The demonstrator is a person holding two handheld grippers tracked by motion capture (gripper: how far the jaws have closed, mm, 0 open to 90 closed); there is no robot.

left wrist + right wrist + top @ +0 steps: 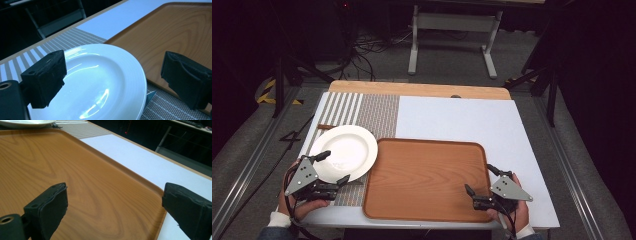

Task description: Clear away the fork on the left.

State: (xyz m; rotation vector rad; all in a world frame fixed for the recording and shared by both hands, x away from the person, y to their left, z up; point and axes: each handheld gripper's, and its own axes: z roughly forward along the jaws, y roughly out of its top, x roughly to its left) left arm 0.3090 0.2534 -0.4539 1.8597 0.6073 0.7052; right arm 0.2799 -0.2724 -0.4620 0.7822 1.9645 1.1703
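The left hand-held gripper gapes wide over the near rim of the plate, gripping nothing; the plate lies on a striped mat, just left of the tray. The right hand-held gripper gapes wide over the tray's right edge, empty

I see a glossy white plate, glazed like ceramic and catching reflections. The tray beside it looks like smooth, satin wood-grain. The striped placemat is a coarse weave, and my jaw pads look matt, rough black.
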